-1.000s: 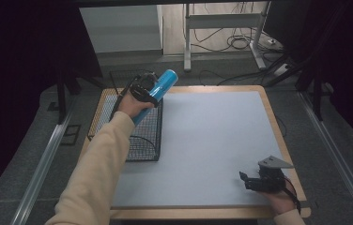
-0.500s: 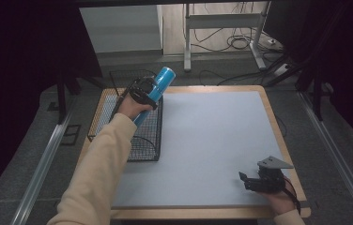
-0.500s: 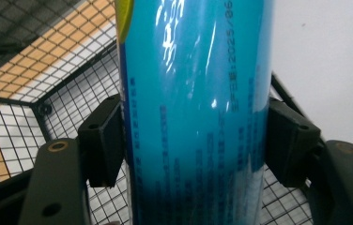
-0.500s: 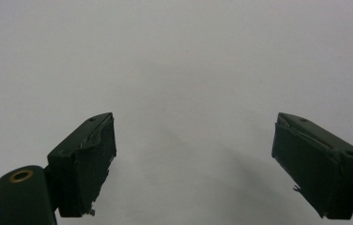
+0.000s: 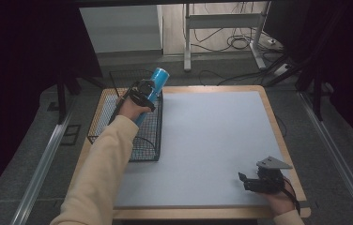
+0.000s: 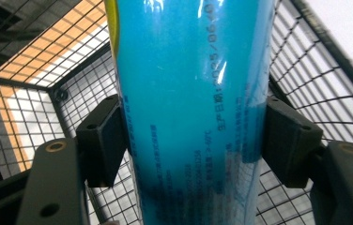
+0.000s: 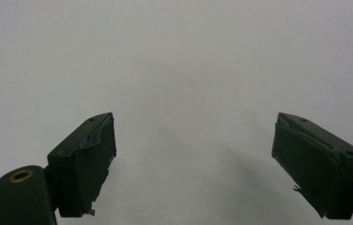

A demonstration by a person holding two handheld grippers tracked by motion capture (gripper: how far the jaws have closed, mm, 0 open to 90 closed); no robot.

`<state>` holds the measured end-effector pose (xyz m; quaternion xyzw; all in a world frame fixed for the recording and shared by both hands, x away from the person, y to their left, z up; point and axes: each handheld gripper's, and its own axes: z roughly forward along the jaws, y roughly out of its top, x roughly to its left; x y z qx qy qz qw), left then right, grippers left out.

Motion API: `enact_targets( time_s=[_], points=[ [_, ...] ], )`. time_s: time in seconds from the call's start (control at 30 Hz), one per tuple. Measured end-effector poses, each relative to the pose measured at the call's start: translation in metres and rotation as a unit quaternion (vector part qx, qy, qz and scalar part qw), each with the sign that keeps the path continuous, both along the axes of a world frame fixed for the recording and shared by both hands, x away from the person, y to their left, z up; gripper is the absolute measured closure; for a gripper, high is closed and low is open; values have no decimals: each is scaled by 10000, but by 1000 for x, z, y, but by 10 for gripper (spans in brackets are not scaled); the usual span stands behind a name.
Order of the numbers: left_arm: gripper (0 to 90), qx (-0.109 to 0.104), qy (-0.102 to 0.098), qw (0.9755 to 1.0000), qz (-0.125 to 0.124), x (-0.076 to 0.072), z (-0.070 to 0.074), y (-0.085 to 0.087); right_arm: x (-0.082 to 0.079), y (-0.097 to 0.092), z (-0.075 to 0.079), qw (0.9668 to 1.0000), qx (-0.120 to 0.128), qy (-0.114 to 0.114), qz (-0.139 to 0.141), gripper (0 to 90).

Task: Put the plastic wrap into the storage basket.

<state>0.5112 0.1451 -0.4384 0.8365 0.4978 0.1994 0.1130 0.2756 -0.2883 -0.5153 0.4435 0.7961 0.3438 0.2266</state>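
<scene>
Over the black wire basket [image 5: 118,123] at the left edge of the surface [image 5: 212,140], the left gripper [image 5: 141,91] has its fingers [image 6: 102,140] clenched on the blue tube [image 5: 152,89] (printed lettering runs along its glossy side), which tilts up and away above the basket's far end, the jaws having eased open a trace while the pads press both sides. Near the front right corner, well apart, the right gripper [image 5: 252,180] rests low with its fingers [image 7: 83,164] released and spread over bare surface
</scene>
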Motion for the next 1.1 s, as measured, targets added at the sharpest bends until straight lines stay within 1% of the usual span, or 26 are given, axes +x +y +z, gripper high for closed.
enact_targets(
  time_s=[0.07,0.1,0.13,0.33,0.43,0.5,0.53,0.57,0.67,0.7,0.73,0.83,0.9,1.03,1.07,1.1],
  points=[
    [305,-12,-81,10000,-10,-1,1,0,0,0,0,10000,-2,-7,5,143],
    [302,-129,-179,9998,32,-2,1,-1,0,0,0,10000,-1,-8,3,143],
    [298,-168,-203,9996,48,-2,1,0,0,0,0,10000,3,0,2,143],
    [244,-177,-192,9997,-14,-3,1,-1,0,0,0,10000,-2,10,7,143],
    [232,-170,-133,9997,-66,-4,4,-1,0,0,0,10000,-4,12,7,143],
    [218,-267,-190,9994,-66,-8,11,0,0,0,-1,10000,-5,10,-1,143],
    [211,-392,-250,9989,-51,-11,16,0,1,-1,-1,10000,-5,15,1,143],
    [204,-578,-299,9978,-87,-15,21,0,1,0,-1,10000,-3,23,1,143],
    [181,-864,-426,9951,-227,-26,34,-3,1,0,-1,10000,-2,13,10,142],
    [178,-923,-472,9943,-266,-29,37,-4,1,-1,0,10000,13,5,-7,143],
    [177,-1040,-522,9927,-330,-34,41,-6,1,-2,1,10000,24,-10,-21,143],
    [172,-1250,-584,9892,-498,-46,47,-12,0,-3,2,10000,46,-37,-71,143],
    [170,-1274,-602,9880,-626,-53,49,-15,-1,-2,2,10000,39,-40,-61,143],
    [170,-1549,-656,9820,-861,-67,58,-20,-1,-1,2,10000,31,-35,-40,143],
    [170,-1597,-705,9801,-948,-72,61,-22,-1,-1,2,10000,29,-33,-42,143],
    [171,-1630,-733,9790,-985,-76,64,-23,0,-1,2,10000,27,-32,-43,143]
  ],
)
